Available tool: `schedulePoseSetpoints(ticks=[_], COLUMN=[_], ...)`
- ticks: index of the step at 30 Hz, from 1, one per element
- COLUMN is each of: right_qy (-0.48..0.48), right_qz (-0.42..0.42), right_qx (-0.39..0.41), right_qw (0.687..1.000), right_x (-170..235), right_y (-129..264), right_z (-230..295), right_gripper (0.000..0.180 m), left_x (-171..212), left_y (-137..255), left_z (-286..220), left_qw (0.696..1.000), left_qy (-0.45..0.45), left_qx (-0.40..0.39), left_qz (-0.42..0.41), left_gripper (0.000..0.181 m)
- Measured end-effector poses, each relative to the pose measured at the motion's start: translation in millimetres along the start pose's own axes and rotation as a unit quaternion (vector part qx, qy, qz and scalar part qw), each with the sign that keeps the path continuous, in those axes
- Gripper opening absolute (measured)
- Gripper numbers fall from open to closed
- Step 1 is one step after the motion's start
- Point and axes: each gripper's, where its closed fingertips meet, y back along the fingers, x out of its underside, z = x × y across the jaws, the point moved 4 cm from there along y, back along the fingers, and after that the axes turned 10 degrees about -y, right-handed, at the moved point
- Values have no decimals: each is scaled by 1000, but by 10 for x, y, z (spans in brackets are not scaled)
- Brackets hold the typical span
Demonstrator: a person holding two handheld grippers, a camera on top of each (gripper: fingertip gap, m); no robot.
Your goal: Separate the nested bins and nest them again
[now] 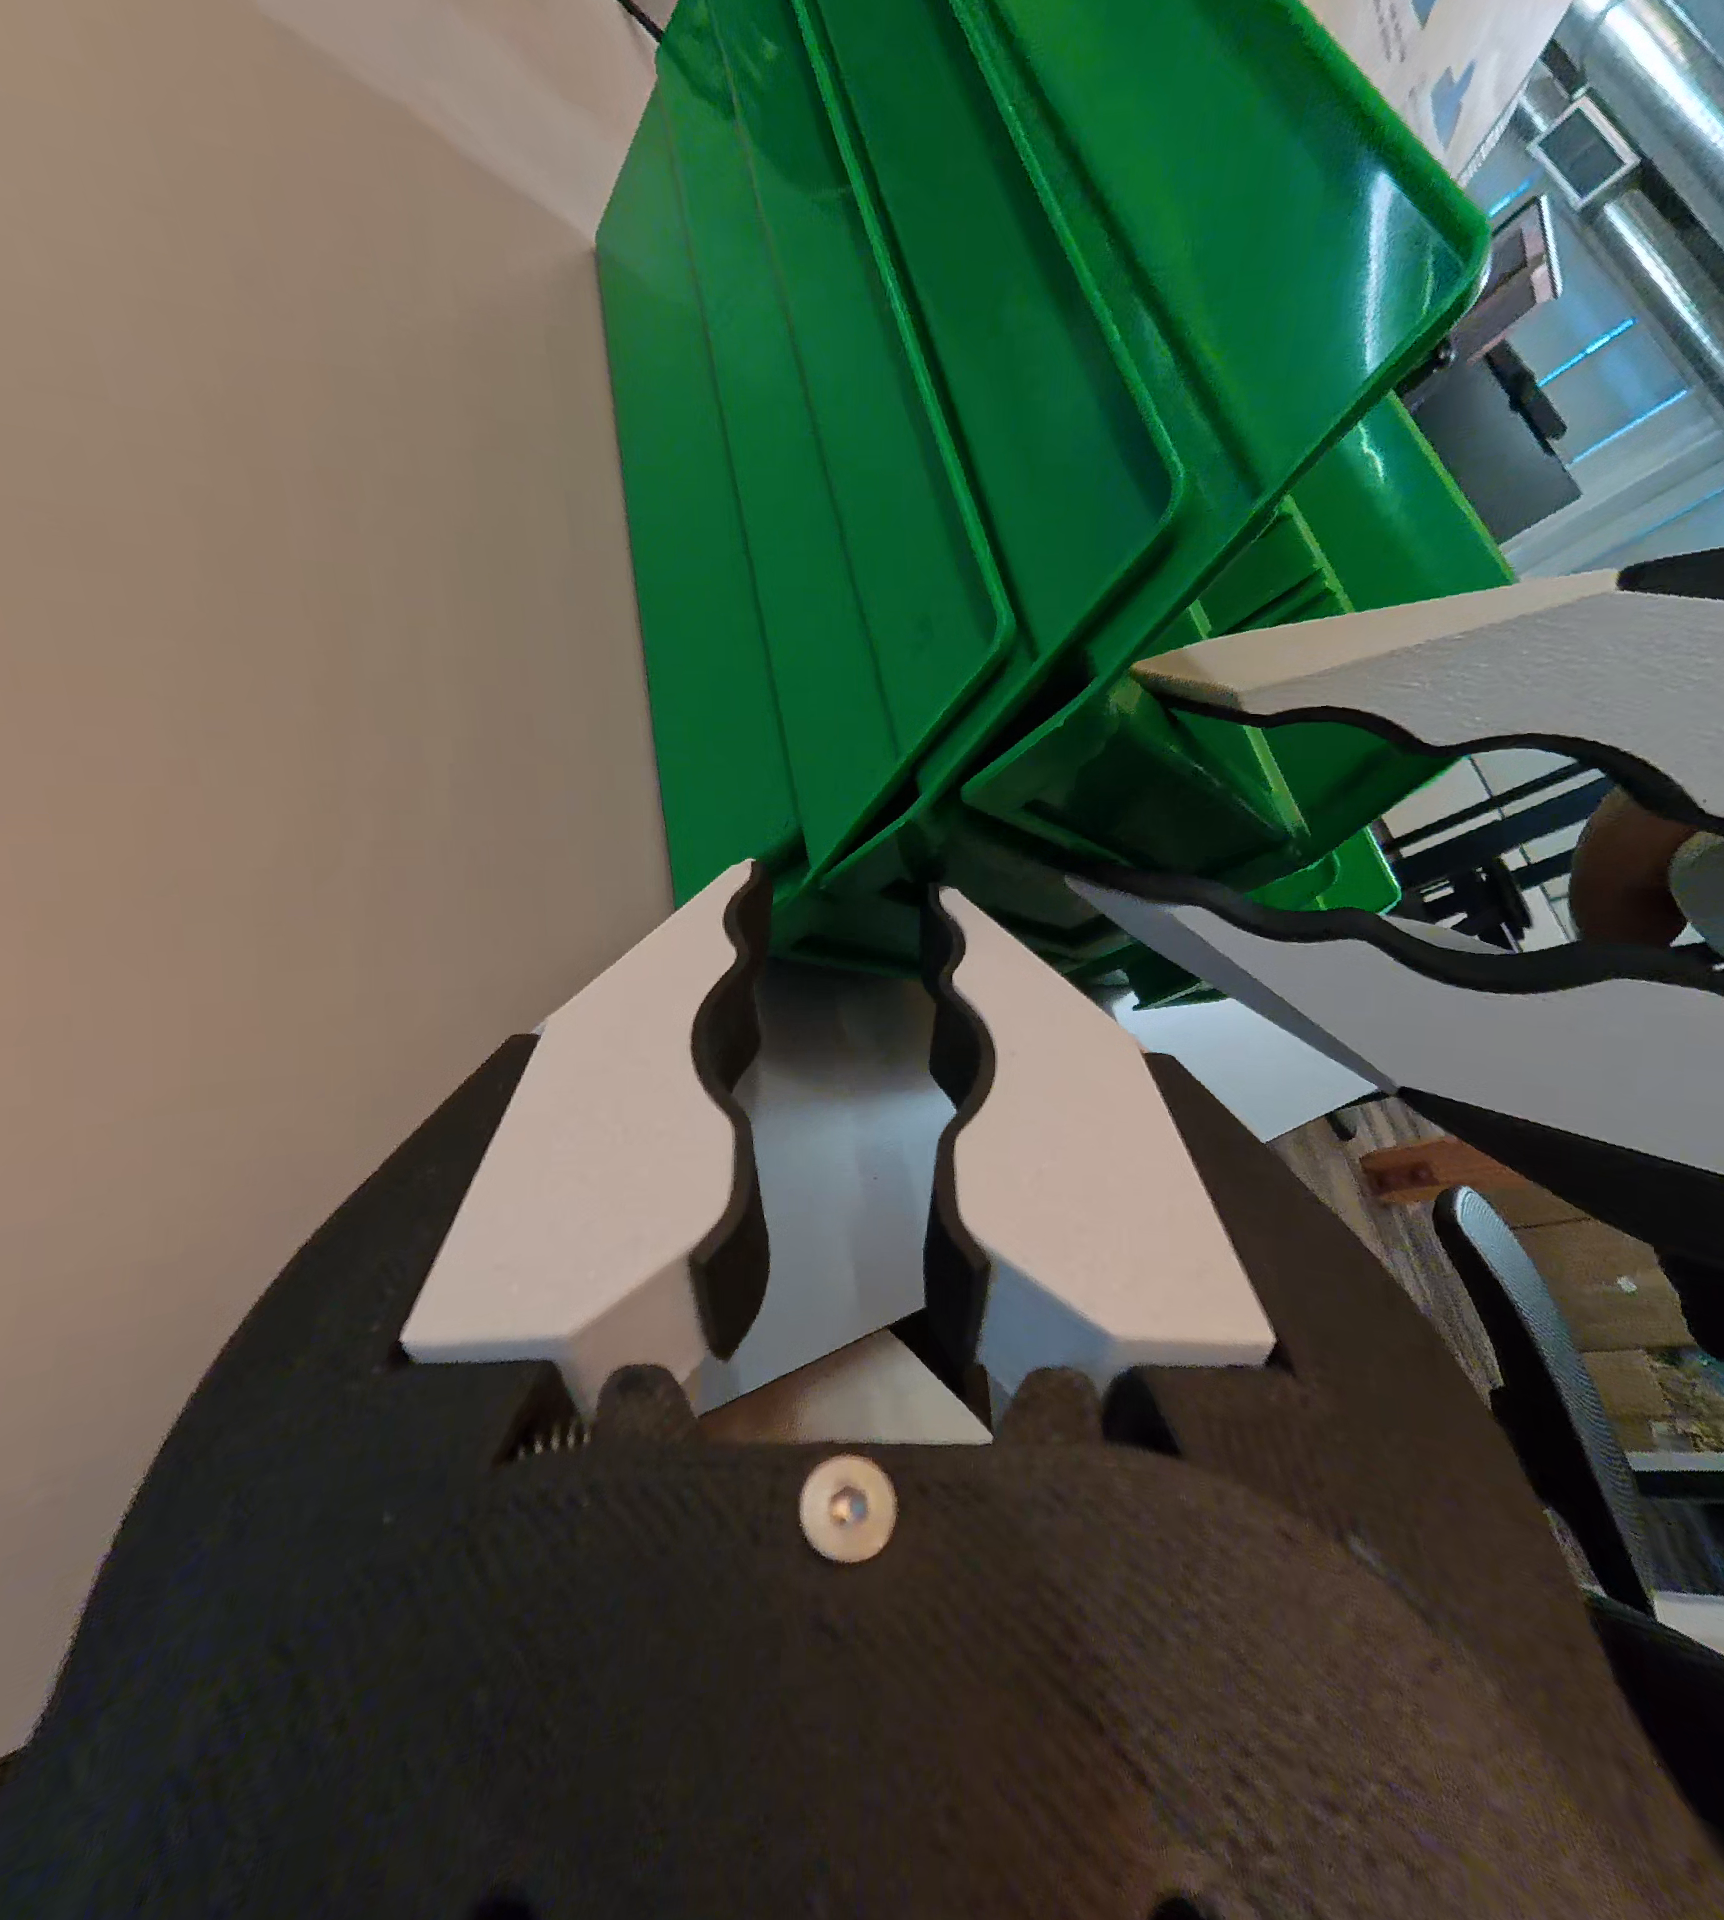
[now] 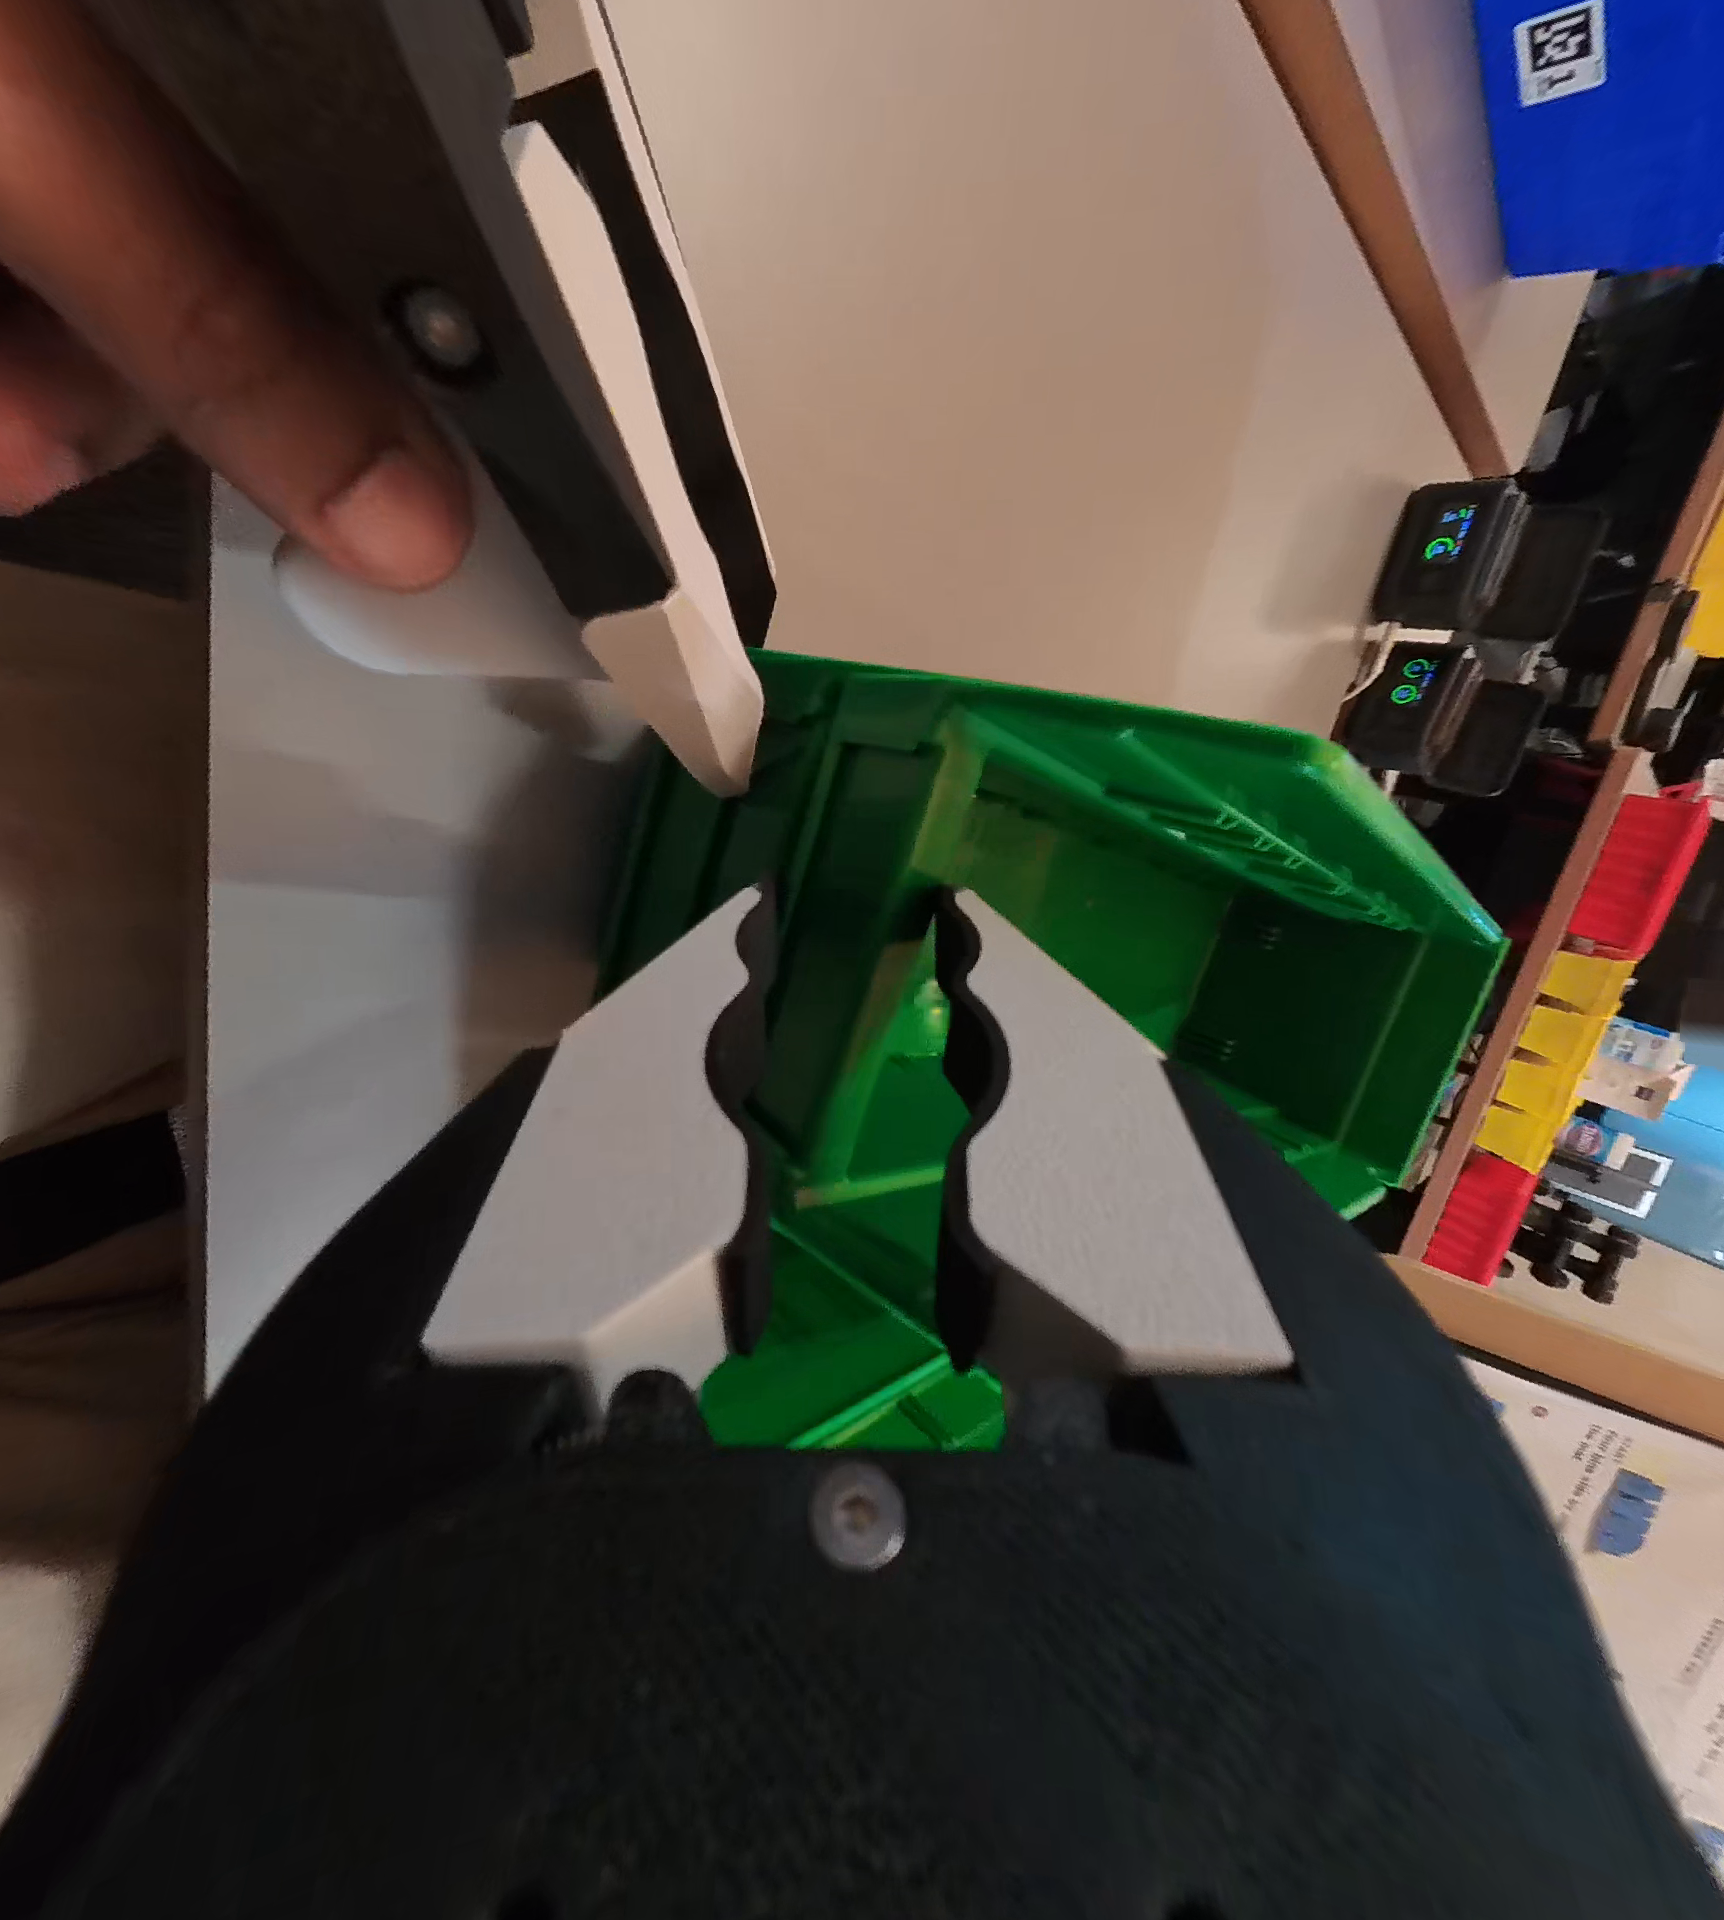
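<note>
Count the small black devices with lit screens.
2: the upper device and the lower device lie right of the green bins in the right wrist view. More may be hidden.

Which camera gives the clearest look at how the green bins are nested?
The left wrist view: it shows the green bins side-on, their rims stepped one inside the next, with the left gripper at their lower corner and the right gripper beside it. The right wrist view looks into one bin's ribbed end, so the stacking is hard to read.

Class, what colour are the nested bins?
Green; the bins show best in the left wrist view.
</note>
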Motion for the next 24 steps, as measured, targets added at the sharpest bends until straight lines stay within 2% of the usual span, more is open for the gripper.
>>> schedulePoseSetpoints(ticks=[24], right_qy=[2], right_qz=[-18], right_qx=[12], right_qw=[1000], right_x=[-5], right_y=[40], right_z=[23], right_gripper=[28], left_x=[18], left_y=[7], left_z=[16], left_qw=[999], left_qy=[49], left_qx=[15], left_qz=[4], left_gripper=[25])
